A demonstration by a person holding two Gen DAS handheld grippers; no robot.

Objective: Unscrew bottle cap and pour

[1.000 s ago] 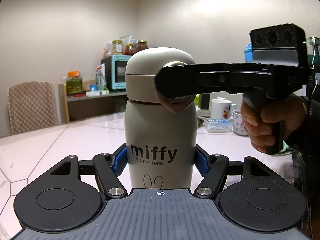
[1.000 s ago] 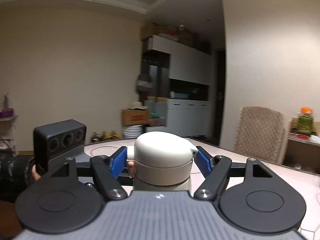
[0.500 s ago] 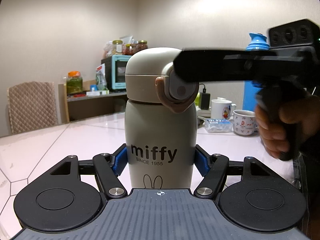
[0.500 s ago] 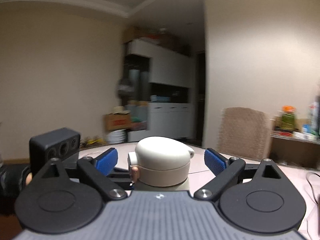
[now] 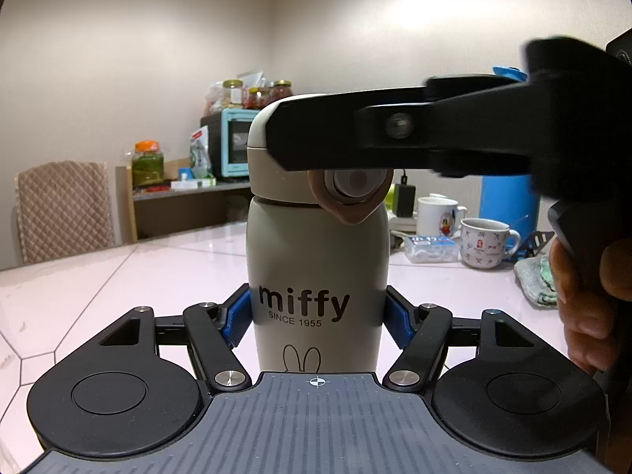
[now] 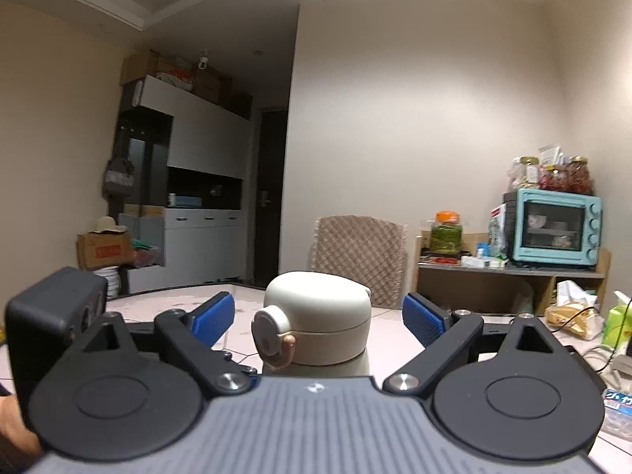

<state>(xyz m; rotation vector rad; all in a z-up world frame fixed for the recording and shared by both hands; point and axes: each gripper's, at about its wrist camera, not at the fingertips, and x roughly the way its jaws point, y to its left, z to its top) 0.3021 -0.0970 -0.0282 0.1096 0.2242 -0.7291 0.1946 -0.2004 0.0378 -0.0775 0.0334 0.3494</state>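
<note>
A cream "miffy" bottle [image 5: 318, 260] stands upright on the white table. My left gripper [image 5: 318, 312] is shut on the bottle's lower body, blue pads on both sides. The bottle's domed cream cap [image 6: 318, 316] sits on top, with a round button and tan latch [image 5: 353, 193] on its side. My right gripper [image 6: 318, 318] is open, its blue pads apart on either side of the cap and not touching it. In the left wrist view one right finger [image 5: 355, 138] crosses in front of the cap.
Two mugs [image 5: 484, 243], a blue jug [image 5: 507, 197], a tissue pack and a cloth stand on the table at right. A shelf with a teal oven [image 6: 555, 229] and jars stands behind, beside a chair [image 6: 357, 254].
My right gripper let go of the cap and opened, then swung around the bottle to a new angle. The bottle and left gripper have not moved.
</note>
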